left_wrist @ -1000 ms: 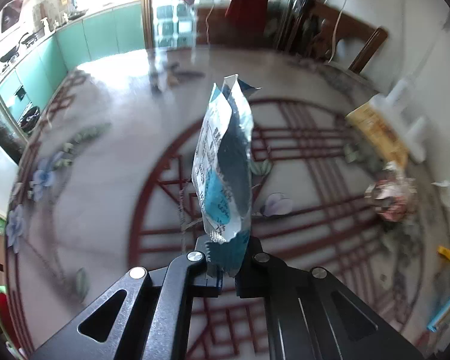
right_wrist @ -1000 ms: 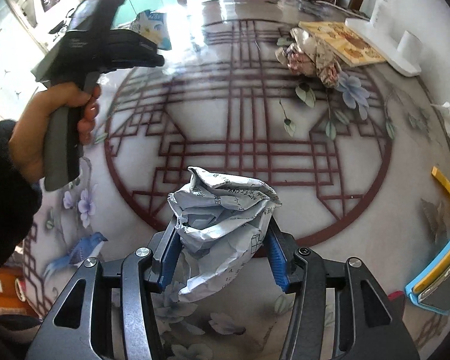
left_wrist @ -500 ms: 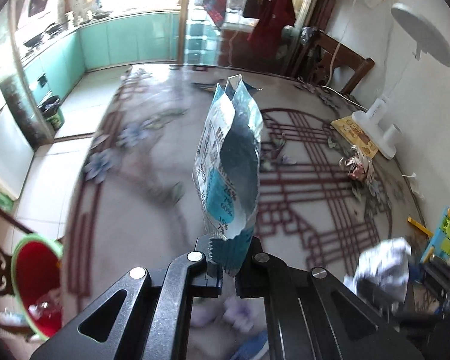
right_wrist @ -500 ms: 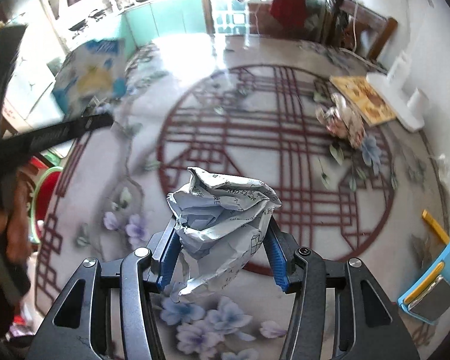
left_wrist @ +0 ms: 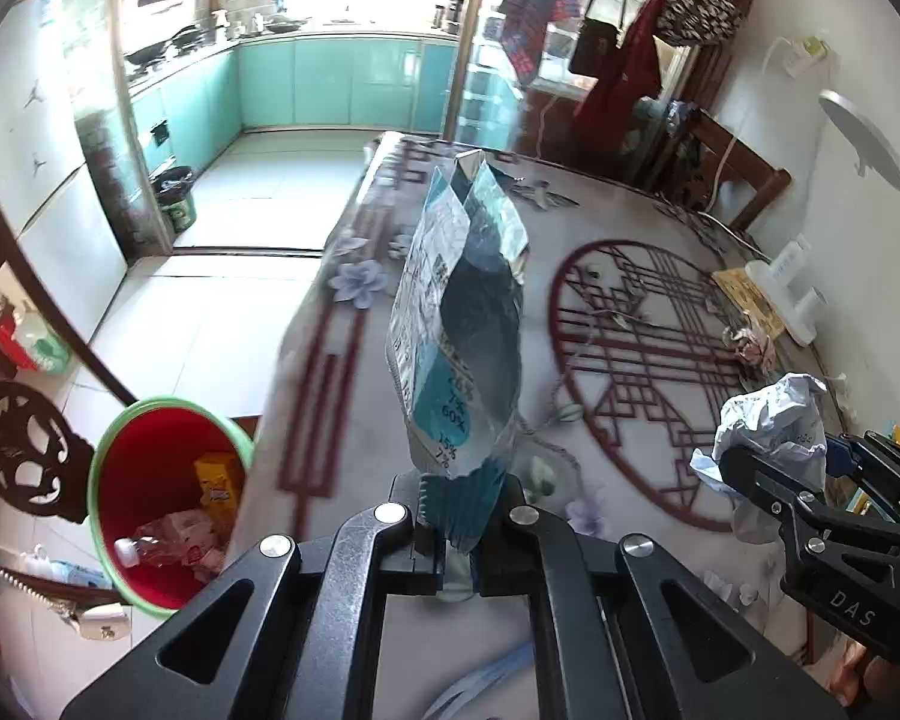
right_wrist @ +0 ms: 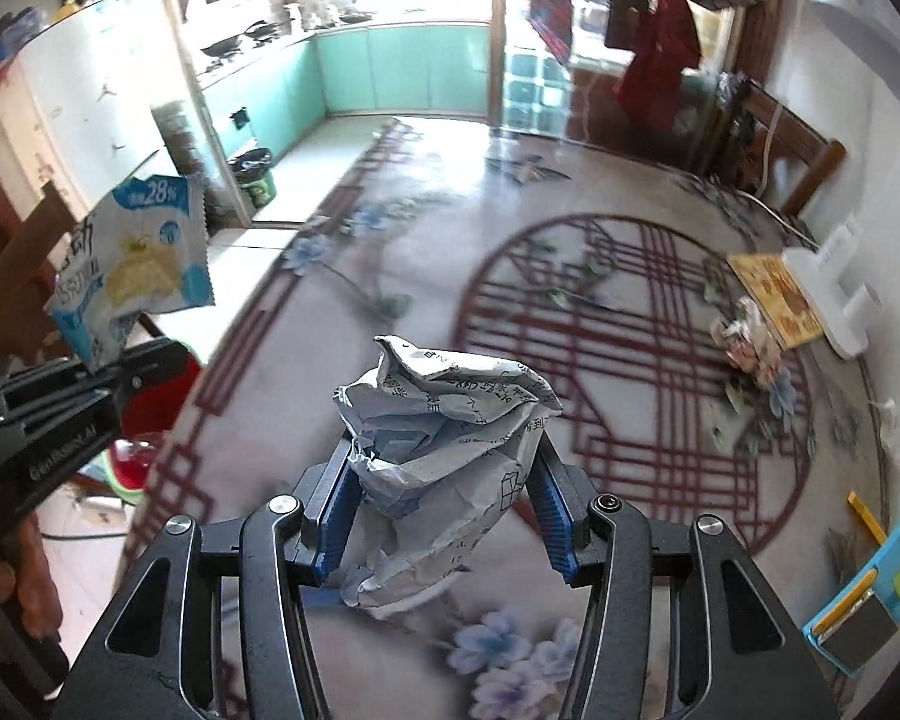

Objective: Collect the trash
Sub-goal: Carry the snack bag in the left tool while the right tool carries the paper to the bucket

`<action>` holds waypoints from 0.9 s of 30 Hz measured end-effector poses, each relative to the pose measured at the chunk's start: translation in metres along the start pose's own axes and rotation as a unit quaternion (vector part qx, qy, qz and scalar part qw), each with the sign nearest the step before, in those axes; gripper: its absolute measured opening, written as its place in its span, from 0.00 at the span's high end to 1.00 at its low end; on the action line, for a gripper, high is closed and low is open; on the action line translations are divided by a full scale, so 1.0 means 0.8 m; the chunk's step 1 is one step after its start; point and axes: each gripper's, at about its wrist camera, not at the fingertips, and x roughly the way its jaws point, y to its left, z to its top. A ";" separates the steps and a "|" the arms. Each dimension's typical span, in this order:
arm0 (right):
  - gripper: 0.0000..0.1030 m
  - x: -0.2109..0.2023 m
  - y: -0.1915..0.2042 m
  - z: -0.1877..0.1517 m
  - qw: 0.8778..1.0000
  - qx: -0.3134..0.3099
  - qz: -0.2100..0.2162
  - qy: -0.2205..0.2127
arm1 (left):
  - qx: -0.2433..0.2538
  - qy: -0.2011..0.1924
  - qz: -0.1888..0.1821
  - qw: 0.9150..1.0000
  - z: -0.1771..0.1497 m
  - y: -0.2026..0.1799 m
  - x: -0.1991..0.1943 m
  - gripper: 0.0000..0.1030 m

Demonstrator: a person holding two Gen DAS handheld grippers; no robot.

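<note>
In the left wrist view the left gripper (left_wrist: 457, 531) has its jaws pinched on the bottom edge of a blue-and-silver snack wrapper (left_wrist: 459, 348), which stands upright from 6 o'clock toward the centre. At 8 o'clock, below the tabletop (left_wrist: 600, 276) edge, a red bin with a green rim (left_wrist: 150, 498) sits on the floor with packets inside. At 4 o'clock the right gripper (left_wrist: 774, 468) carries a crumpled paper ball (left_wrist: 774, 420).

In the right wrist view the right gripper (right_wrist: 444, 516) has its blue-padded jaws clamped around the paper ball (right_wrist: 444, 432) at 6 o'clock, above the patterned tabletop (right_wrist: 630, 360). At 9 o'clock the wrapper (right_wrist: 132, 258) sticks up from the left gripper (right_wrist: 102, 375). At 3 o'clock a crumpled floral wrapper (right_wrist: 747, 342) lies on the tabletop beside a yellow card (right_wrist: 777, 294).
</note>
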 end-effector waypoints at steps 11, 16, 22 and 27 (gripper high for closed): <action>0.51 -0.006 0.069 0.010 0.999 -0.043 0.019 -0.011 | -0.035 -0.020 0.018 0.999 -0.014 0.063 -0.041 0.96; 0.51 -0.006 0.097 0.014 0.998 -0.062 0.030 -0.013 | -0.055 -0.023 0.028 0.998 -0.023 0.093 -0.052 0.96; 0.51 -0.002 0.127 0.016 0.996 -0.083 0.043 -0.011 | -0.078 -0.024 0.041 0.996 -0.032 0.122 -0.061 0.96; 0.51 0.000 0.148 0.018 0.994 -0.096 0.054 -0.011 | -0.099 -0.025 0.054 0.993 -0.041 0.155 -0.066 0.96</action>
